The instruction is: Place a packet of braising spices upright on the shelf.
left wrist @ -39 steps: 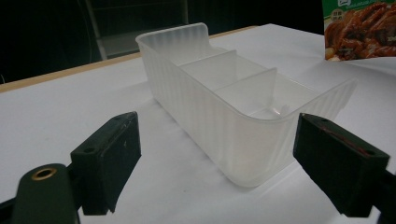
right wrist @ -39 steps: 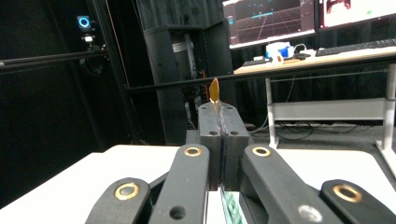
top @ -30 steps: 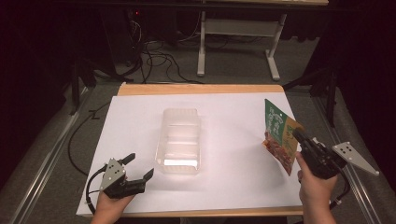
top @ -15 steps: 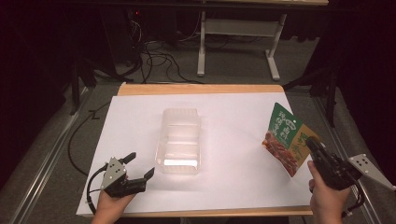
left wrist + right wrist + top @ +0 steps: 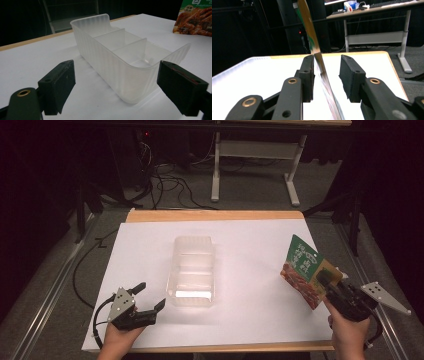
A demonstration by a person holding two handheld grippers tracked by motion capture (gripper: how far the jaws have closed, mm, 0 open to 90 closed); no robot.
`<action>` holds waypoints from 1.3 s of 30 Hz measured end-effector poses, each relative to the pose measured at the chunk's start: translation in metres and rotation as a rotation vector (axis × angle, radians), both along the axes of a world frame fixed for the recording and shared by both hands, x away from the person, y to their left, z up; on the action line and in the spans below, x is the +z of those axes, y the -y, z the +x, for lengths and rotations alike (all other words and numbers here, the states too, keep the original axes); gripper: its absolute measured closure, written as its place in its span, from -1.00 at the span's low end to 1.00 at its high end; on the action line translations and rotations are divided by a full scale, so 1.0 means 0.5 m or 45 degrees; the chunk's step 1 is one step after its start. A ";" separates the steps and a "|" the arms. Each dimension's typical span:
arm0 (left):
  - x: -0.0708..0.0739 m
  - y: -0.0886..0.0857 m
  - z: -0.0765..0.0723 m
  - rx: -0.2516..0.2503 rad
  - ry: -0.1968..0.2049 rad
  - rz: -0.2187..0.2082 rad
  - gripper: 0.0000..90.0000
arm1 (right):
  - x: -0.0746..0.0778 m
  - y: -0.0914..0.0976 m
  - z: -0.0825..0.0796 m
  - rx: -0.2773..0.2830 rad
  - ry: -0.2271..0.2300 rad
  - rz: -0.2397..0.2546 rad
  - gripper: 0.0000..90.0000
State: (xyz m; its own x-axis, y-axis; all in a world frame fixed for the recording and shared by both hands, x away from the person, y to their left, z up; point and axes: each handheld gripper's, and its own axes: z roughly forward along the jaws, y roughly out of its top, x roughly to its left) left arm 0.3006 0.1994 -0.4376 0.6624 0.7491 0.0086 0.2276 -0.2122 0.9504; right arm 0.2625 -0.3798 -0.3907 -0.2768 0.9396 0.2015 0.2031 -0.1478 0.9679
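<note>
A green and brown food pouch (image 5: 302, 270) stands tilted at the right side of the white table cover (image 5: 250, 245). Its lower corner sits between the jaws of my right gripper (image 5: 325, 281). In the right gripper view the pouch (image 5: 312, 37) is edge-on, leaning on the left jaw with a gap to the right one. These jaws have just been opening, so my right gripper (image 5: 327, 75) is open. A clear three-compartment container (image 5: 192, 270) lies mid-table. My left gripper (image 5: 150, 295) rests open near its near left corner, its jaws framing the container (image 5: 120, 55) from a short distance. The pouch (image 5: 195, 17) shows beyond the container.
The table's wooden far edge (image 5: 215, 215) borders the white cover. Behind it stand a desk frame's legs (image 5: 216, 170) and loose cables (image 5: 165, 180) on the floor. A cable (image 5: 77, 270) trails off the table's left side.
My right hand has sunk toward the near edge with the pouch, which has come lower. The right jaws have parted from the pouch. My left hand has stayed put.
</note>
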 end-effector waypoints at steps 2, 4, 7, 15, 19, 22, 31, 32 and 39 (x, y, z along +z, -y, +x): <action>0.000 0.002 0.000 -0.006 -0.001 0.006 -0.65 | -0.007 0.004 0.004 0.006 -0.020 -0.012 0.44; 0.000 0.003 0.000 -0.007 0.002 0.004 -0.65 | -0.010 0.006 0.005 0.007 -0.031 -0.018 0.44; 0.000 0.003 0.000 -0.009 0.002 0.006 -0.65 | -0.015 0.012 0.007 -0.001 -0.053 -0.057 0.45; 0.000 0.004 0.000 -0.012 -0.003 0.011 -0.65 | -0.023 0.022 0.019 -0.003 -0.105 -0.104 0.46; 0.000 0.003 0.000 -0.009 -0.002 0.008 -0.65 | -0.027 0.026 0.022 -0.026 -0.110 -0.119 0.55; 0.000 0.004 0.000 -0.010 -0.004 0.010 -0.65 | -0.028 0.026 0.023 -0.025 -0.120 -0.134 0.62; -0.001 0.004 0.000 -0.008 -0.004 0.010 -0.65 | -0.031 0.023 0.021 0.022 -0.107 -0.219 1.00; -0.001 0.004 0.000 -0.009 -0.005 0.011 -0.65 | -0.029 0.022 0.022 0.032 -0.107 -0.221 1.00; 0.001 0.000 -0.003 -0.002 -0.001 0.010 -0.65 | -0.017 0.015 0.022 0.090 -0.098 -0.187 1.00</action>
State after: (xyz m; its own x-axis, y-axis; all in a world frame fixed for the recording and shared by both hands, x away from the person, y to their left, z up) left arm 0.2993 0.1992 -0.4371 0.6635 0.7480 0.0141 0.2276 -0.2198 0.9486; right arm 0.2733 -0.3874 -0.3994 -0.3321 0.9392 0.0866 0.2822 0.0114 0.9593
